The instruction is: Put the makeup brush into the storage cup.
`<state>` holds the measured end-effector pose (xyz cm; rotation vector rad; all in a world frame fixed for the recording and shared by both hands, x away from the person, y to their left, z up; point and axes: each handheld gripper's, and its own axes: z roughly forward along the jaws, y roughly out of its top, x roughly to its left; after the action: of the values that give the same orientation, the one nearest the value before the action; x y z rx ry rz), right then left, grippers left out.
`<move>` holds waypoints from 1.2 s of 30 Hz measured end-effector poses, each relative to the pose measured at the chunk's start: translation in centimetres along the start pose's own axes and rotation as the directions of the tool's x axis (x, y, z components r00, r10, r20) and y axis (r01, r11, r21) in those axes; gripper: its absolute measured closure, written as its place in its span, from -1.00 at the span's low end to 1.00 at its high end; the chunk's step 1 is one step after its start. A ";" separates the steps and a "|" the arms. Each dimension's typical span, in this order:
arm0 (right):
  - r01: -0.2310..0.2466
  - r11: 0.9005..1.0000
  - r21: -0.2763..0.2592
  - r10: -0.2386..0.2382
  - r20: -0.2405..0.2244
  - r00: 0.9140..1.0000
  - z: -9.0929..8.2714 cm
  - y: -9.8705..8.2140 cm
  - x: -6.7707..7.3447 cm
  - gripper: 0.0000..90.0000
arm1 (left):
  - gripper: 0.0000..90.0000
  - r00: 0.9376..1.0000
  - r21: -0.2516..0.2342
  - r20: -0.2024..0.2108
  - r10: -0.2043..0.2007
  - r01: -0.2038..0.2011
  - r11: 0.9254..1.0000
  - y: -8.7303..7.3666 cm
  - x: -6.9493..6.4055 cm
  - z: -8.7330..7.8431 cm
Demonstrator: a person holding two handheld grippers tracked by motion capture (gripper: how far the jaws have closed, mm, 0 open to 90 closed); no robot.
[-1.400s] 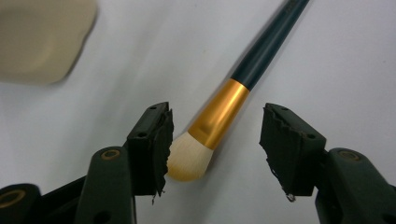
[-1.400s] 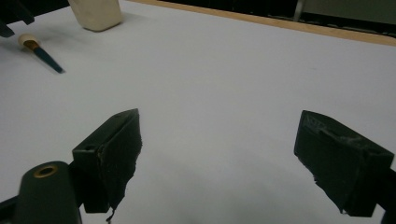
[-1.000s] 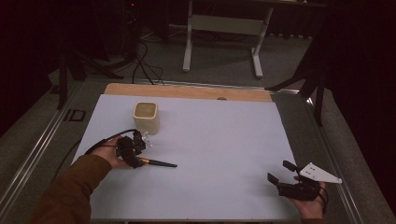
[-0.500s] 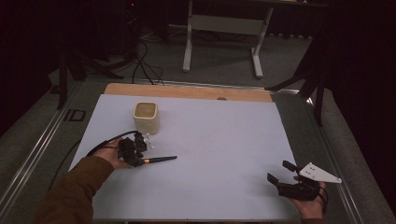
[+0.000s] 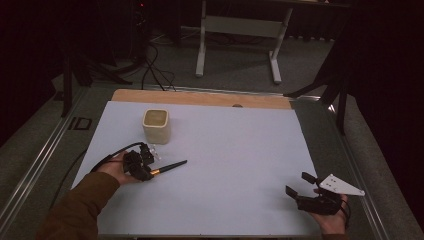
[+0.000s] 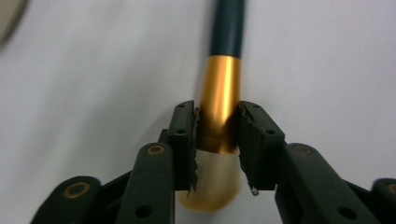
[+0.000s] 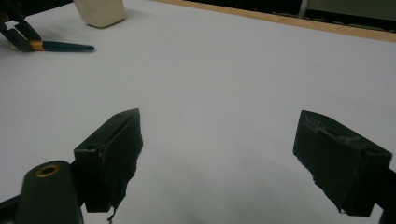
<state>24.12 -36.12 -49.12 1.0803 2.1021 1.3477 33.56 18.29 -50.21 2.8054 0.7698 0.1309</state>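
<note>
My left gripper [image 5: 145,170] sits at the near-left of the white table sheet [image 5: 235,150], and its jaws have just been closing w/ a thing between them: the makeup brush w/ a dark teal handle and gold metal ferrule [image 5: 167,167]. In the left gripper view my pads [image 6: 183,140] press both sides of the gold ferrule [image 6: 218,105], clamped tight, w/ the pale gold bristle end just below the pads, close to the camera, and the dark handle running away from me, up out of frame. In the high view the brush lies about level over the sheet, handle pointing right and a bit far; can't tell if it touches the sheet or is lifted slightly.

Just beyond my left hand [image 5: 115,167], on the far side, stands the cream squarish cup w/ rounded corners [image 5: 156,125], upright, open top, apart from the brush.

My right gripper [image 5: 300,186] rests at the near-right edge of the sheet, well apart from everything, jaws spread wide w/ nothing between them. In the right gripper view both black pads [image 7: 116,149] stand far apart over bare white sheet; the brush [image 7: 60,46] and the cup's base [image 7: 100,11] show at far left. Wooden table edge [image 5: 200,97] runs along the far side.
</note>
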 end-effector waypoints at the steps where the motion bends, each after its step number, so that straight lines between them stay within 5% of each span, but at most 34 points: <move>1: 0.000 1.000 0.000 0.000 0.000 1.000 0.0 0.0 0.0 -0.67 | 0.52 1.000 0.000 0.000 0.000 0.000 1.000 0.0 0.0 0.0; 10: -0.003 1.000 0.001 0.003 -0.002 1.000 0.0 0.0 0.0 -0.67 | 0.37 0.998 -0.052 0.022 -0.055 0.056 0.997 -1.0 0.0 0.1; 16: -0.001 1.000 0.003 0.001 -0.003 1.000 0.0 0.0 0.0 -0.67 | 0.41 0.992 -0.165 0.016 -0.123 0.124 0.978 -2.5 0.0 0.3; 20: -0.001 1.000 0.005 0.001 -0.003 1.000 0.0 0.0 0.0 -0.67 | 0.43 0.991 -0.217 0.001 -0.132 0.129 0.968 -3.2 -0.3 0.4; 31: -0.001 1.000 0.006 0.001 -0.004 1.000 0.1 0.0 0.0 -0.67 | 0.54 0.989 -0.261 -0.039 -0.141 0.126 0.957 -3.7 -1.0 0.3; 36: -0.001 1.000 0.008 0.001 -0.004 1.000 0.1 0.0 0.0 -0.67 | 0.55 0.984 -0.304 -0.032 -0.178 0.160 0.939 -3.9 -0.5 -0.7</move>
<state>24.17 -36.08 -49.17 1.0829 2.1118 1.3436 31.11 21.38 -50.51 2.4471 0.9160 0.2778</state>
